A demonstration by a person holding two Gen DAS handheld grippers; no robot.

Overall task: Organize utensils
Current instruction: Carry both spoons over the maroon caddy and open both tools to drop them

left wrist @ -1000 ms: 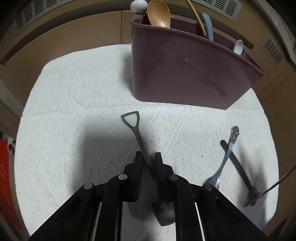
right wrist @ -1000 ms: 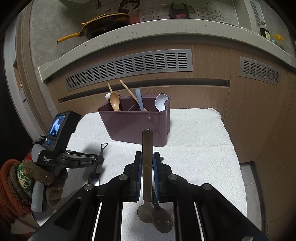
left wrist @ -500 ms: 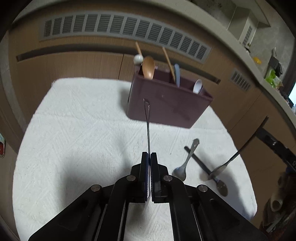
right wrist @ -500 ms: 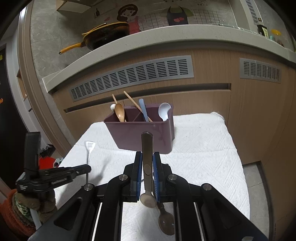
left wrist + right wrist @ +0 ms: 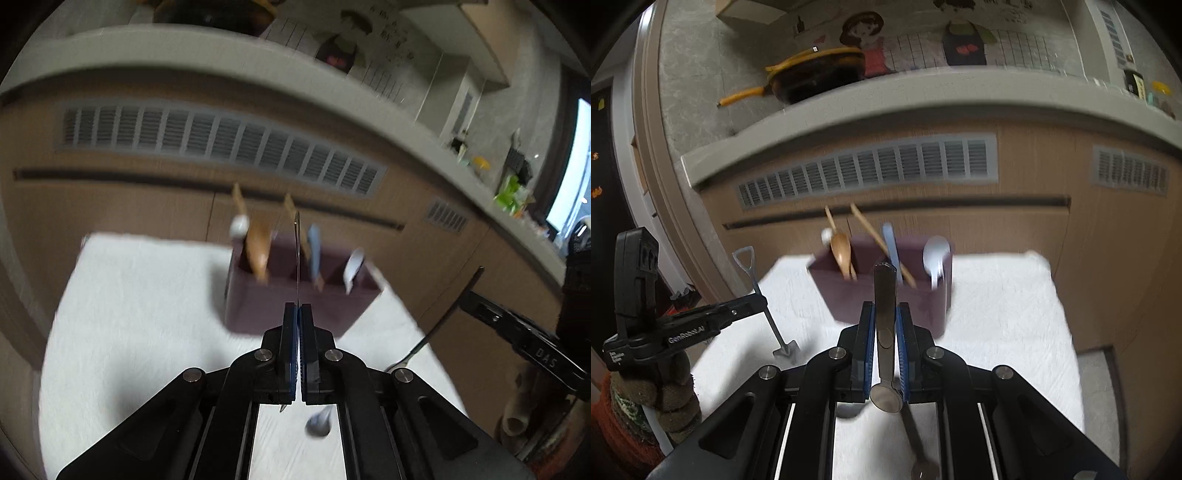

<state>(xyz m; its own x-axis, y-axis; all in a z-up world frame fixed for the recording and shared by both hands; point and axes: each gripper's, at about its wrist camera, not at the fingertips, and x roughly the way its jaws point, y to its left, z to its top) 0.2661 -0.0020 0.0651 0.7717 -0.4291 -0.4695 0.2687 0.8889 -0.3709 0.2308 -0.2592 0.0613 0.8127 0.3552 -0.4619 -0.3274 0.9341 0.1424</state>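
The left tongs point(image 5: 297, 314) are shut tight on the thin stem of a small metal spoon shaped like a shovel point(image 5: 764, 295). The right tongs point(image 5: 885, 314) pinch the flat handle of a grey metal spoon with a round bowl point(image 5: 885, 332). Its bowl hangs back between the tong arms, and its handle sticks out ahead.

Both spoons look light, hard and stiff, so I think they will not bend. Smooth metal can slip. The shovel spoon's stem is very thin, so it could twist in the pads. The middle of the stem looks like the best place to hold it, and that is where the left tongs grip. The flat handle of the grey spoon gives the right tongs a wider, safer hold.

Below the right tongs one more metal spoon point(image 5: 921, 458) lies on the table with the white bumpy cloth point(image 5: 997, 295). Straight ahead of both tongs stands the dark purple plastic holder point(image 5: 886, 299), with a wooden spoon point(image 5: 842, 251), a blue handle and a white spoon already in it.

A second ago the shovel spoon lay flat on the cloth with the left tongs open around its stem. Now it is up in the air, handle pointing up. The grey spoon is higher too, and the holder looks further below both tongs.
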